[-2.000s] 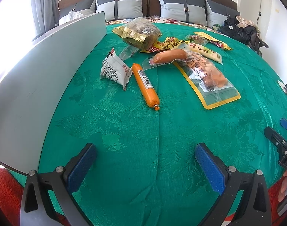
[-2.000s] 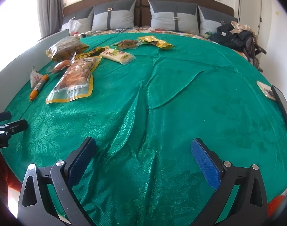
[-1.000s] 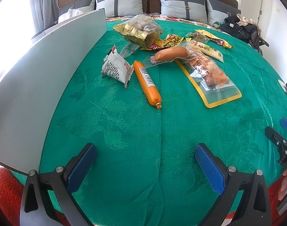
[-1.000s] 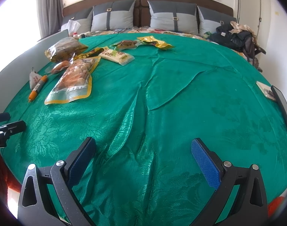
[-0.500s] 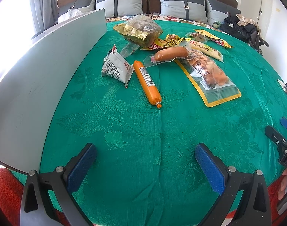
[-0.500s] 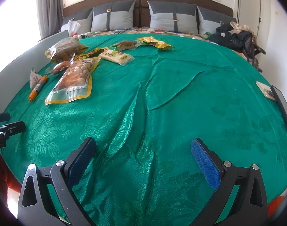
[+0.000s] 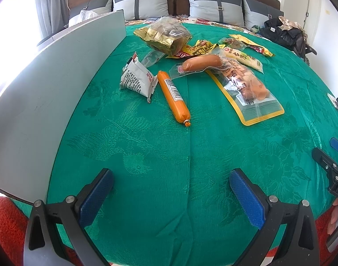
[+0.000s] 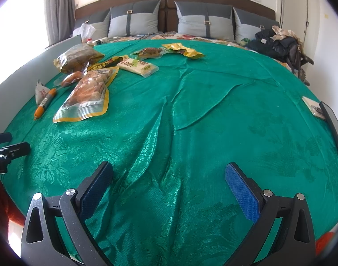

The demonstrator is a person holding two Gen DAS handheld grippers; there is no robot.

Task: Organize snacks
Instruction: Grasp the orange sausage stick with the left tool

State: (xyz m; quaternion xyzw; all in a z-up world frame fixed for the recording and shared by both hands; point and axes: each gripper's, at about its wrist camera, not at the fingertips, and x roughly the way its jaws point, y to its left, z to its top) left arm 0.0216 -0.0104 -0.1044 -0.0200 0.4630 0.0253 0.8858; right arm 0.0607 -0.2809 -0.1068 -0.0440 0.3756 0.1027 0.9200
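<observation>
Several snacks lie on a green bedspread (image 7: 169,155). An orange sausage stick (image 7: 173,96) lies ahead of my left gripper (image 7: 171,190), next to a white packet (image 7: 136,79). Beyond them are a wrapped sausage (image 7: 201,63), a yellow-edged clear bag (image 7: 246,88), a gold bag (image 7: 164,35) and a pale packet (image 7: 243,58). In the right wrist view the same snacks sit at the far left, with the clear bag (image 8: 86,95) and a yellow packet (image 8: 183,49) among them. My right gripper (image 8: 169,184) is open and empty over bare cloth. My left gripper is open and empty.
A grey board (image 7: 47,84) stands along the left edge of the bedspread. Grey pillows (image 8: 204,20) and a headboard are at the back. Dark bags (image 8: 277,42) lie at the back right. A dark flat object (image 8: 334,126) rests at the right edge.
The left wrist view has crept slightly nearer the snacks over the two seconds. The right gripper has hardly moved. Both grippers stay open.
</observation>
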